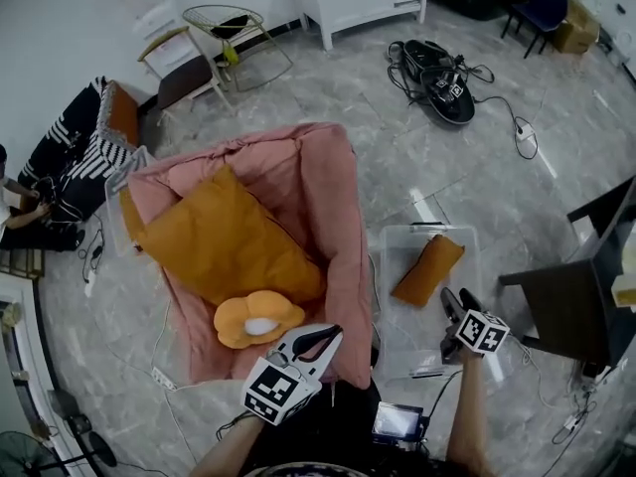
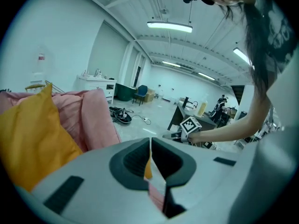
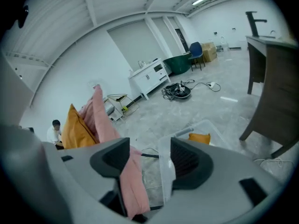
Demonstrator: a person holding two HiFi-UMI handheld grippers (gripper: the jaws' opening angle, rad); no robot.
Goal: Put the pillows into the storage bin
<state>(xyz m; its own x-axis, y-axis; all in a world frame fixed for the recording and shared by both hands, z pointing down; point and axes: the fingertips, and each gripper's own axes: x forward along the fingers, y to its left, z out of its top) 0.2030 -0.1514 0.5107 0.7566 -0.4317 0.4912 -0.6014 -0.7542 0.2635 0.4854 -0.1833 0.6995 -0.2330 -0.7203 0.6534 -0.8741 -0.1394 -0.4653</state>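
Where bin sits, pink lounger and dark desk flank.

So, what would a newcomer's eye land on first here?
The big orange pillow lying on the pink couch at centre, with an egg-shaped pillow at its lower edge. Right of the couch, a clear bin already holds a small orange pillow, and the open right gripper hangs over the bin's near part.

No legible text, brand or no. is found in any view. Only b/w square patterns are carried on the left marker cube and the right marker cube.
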